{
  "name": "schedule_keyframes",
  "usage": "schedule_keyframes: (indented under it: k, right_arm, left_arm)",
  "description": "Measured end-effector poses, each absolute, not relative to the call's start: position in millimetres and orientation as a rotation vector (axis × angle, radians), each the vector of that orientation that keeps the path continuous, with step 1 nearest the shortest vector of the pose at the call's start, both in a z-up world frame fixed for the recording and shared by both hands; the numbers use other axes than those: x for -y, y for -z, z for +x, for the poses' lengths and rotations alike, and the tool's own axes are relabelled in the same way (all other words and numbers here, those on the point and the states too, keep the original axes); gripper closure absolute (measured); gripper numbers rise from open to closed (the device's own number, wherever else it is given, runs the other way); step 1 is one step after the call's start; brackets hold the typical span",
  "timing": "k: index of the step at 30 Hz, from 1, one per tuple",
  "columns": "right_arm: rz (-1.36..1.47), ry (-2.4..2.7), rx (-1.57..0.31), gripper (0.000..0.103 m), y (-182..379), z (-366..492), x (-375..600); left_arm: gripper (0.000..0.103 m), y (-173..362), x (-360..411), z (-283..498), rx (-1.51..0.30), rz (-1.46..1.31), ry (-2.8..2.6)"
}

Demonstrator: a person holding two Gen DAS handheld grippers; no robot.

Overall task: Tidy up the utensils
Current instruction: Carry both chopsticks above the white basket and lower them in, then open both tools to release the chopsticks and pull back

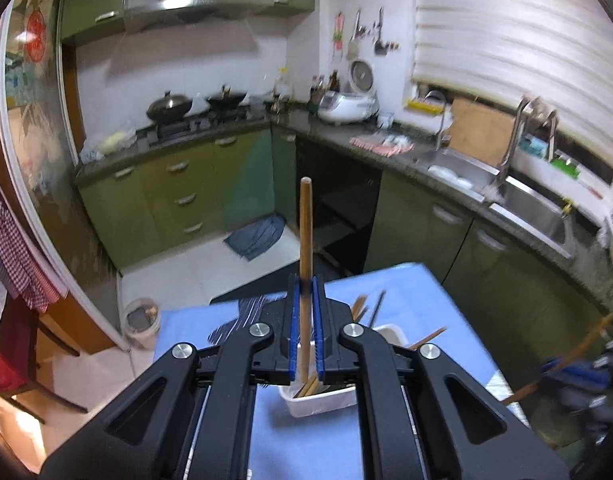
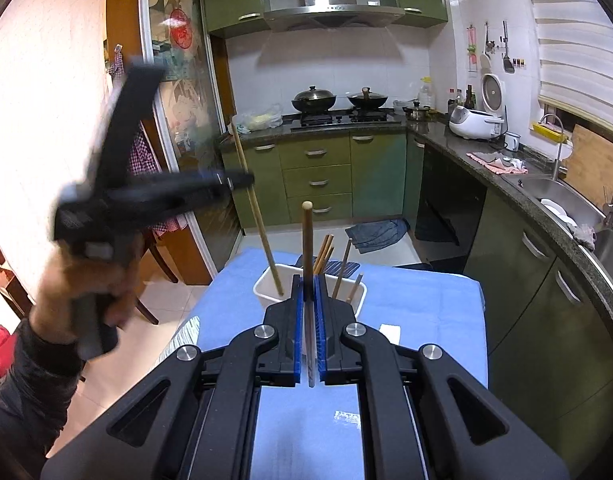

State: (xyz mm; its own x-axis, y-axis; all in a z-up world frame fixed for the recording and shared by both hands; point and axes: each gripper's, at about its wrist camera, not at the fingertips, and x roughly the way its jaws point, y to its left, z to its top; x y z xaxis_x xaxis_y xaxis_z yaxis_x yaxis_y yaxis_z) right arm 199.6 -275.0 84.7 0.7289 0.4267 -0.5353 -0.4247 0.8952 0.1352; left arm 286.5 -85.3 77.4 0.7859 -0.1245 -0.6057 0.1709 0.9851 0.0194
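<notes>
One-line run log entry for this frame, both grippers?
left gripper: shut on long wooden chopstick, lower end in white rectangular plastic bin | right gripper: shut on second wooden chopstick | blue tablecloth

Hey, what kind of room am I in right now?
A home kitchen, it looks like: a gas stove with two woks under a range hood, green cabinets, and a steel sink by the window.

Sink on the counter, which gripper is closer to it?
Right. The right gripper sits on the sink side of the table; the left gripper is over the white tub, farther from the sink.
</notes>
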Motion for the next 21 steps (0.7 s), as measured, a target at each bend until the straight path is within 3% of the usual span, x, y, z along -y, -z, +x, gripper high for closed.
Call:
schedule_keyframes:
  k: [5, 6, 9, 10, 17, 21]
  right_arm:
    - [0.013, -0.464, -0.578, 0.097, -89.4, 201.5, 276.1]
    - [0.014, -0.463, -0.575, 0.097, -90.9, 201.9, 275.8]
    - [0.022, -0.461, -0.563, 0.097, -95.4, 201.3, 275.0]
    - [0.026, -0.459, -0.556, 0.097, -98.3, 201.5, 274.3]
    - [0.07, -0.425, -0.479, 0.097, -129.4, 217.2, 274.7]
    - [0.108, -0.398, -0.445, 0.097, -143.4, 242.5, 273.4]
  left_arm:
    - [0.096, -36.4, 76.1, 293.8, -0.724, 0.074, 0.157]
    - [0.092, -31.8, 75.0, 293.8, -0.731, 0.072, 0.157]
    - [0.06, -21.6, 69.4, 288.1, -0.74, 0.055, 0.168]
    - [0.054, -20.3, 67.0, 282.8, -0.73, 0.05, 0.17]
    - [0.053, -28.0, 54.1, 241.9, -0.669, 0.012, 0.185]
    - [0.044, -34.4, 54.4, 220.2, -0.628, 0.03, 0.182]
